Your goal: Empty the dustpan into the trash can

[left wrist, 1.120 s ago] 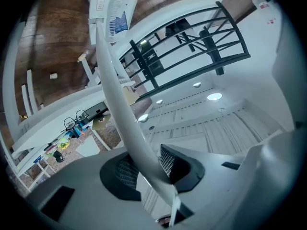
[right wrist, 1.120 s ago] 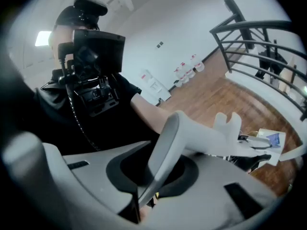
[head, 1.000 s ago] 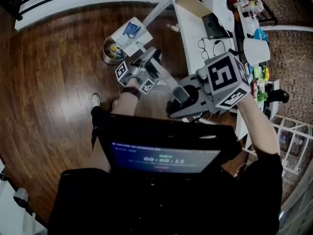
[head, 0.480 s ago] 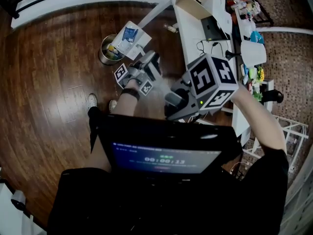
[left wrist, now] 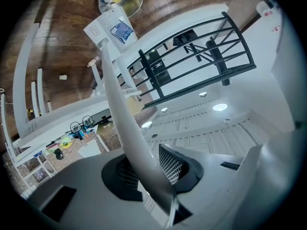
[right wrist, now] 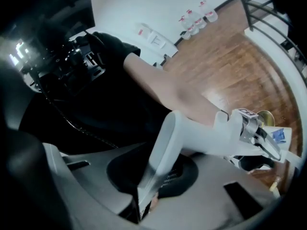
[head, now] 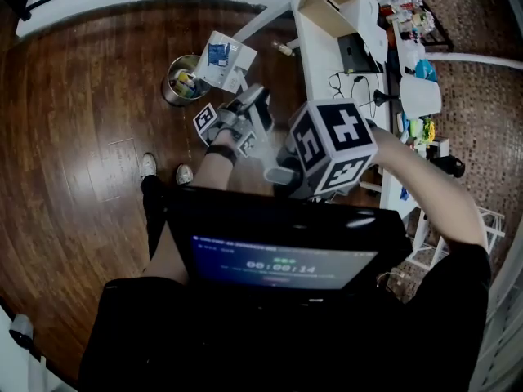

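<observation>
**A:** Where's the dustpan (head: 225, 59)?

**B:** Its head is just beside the trash can (head: 181, 82), on the side toward the white desk (head: 320, 51). From the head view its edge laps the can's rim. I can't tell how high it hangs over that rim. A blue scrap (head: 217, 53) lies in the pan, so I'd say nothing has been tipped out yet.

**A:** And who's got hold of it?

**B:** Both grippers. The left gripper (left wrist: 148, 174) is clamped on the long white handle (left wrist: 116, 104). Its jaws have just been closing tighter, with the handle between them. The right gripper (right wrist: 152, 178) is nearly closed, pinching the flat tail end of the handle.

**A:** So how does it lie from the fingers?

**B:** The handle's long axis points at the can. The order along it is pan head by the can, then the left gripper, then the right gripper at the end farthest from the can. The left is the nearer hand.

**A:** What does the next move turn on?

**B:** My guess is that the pan head has to slide off the desk side and over the can's mouth. Then the lip has to dip. The left would act as the pivot while the right swings the tail.
</observation>
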Motion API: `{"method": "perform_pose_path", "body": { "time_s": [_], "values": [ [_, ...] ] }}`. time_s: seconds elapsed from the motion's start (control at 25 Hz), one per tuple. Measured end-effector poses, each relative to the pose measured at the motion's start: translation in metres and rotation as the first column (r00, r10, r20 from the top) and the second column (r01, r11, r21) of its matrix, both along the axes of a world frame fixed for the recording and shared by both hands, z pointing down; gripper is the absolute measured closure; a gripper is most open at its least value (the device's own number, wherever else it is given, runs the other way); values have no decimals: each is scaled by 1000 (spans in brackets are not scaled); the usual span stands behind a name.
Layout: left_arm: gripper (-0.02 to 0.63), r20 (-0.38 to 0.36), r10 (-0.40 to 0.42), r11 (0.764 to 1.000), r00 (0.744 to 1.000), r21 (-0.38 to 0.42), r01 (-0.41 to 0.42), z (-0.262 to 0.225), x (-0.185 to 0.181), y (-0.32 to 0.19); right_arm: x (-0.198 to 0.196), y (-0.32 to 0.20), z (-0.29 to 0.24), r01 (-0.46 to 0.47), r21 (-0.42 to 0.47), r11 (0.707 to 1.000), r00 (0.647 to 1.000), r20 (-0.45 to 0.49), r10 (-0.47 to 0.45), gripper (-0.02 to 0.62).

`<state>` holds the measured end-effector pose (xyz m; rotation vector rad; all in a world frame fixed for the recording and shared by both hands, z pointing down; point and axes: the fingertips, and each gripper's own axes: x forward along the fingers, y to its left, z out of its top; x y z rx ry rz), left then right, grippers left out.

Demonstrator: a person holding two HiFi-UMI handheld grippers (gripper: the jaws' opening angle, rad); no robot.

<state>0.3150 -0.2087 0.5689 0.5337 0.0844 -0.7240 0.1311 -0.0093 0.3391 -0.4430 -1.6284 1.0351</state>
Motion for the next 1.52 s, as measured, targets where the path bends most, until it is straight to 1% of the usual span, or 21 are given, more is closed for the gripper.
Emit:
{"method": "perform_pose_path", "body": {
  "time_s": [0.28, 0.68, 1.0, 1.28, 1.52],
  "values": [
    [526, -7, -13, 1000, 1000, -4, 13, 0, -8, -2, -5, 8, 7, 117, -69, 991, 990, -68, -121, 563],
    [534, -21, -30, 1000, 999, 2, 30, 1, -19, -5, -6, 10, 5, 220, -162, 962, 963, -120, -241, 571],
    [534, -48, -56, 998, 997, 6, 56, -5, -23, -12, -12, 8, 2, 230, -200, 952, 959, -119, -257, 571],
    [537, -36, -48, 999, 998, 23, 49, -5, -25, -19, -11, 6, 4, 222, -203, 954, 961, -123, -249, 574],
    [538, -61, -40, 998, 997, 36, 42, -11, -23, -22, -16, 4, 3, 215, -215, 953, 961, -124, -245, 574]
  ]
}}
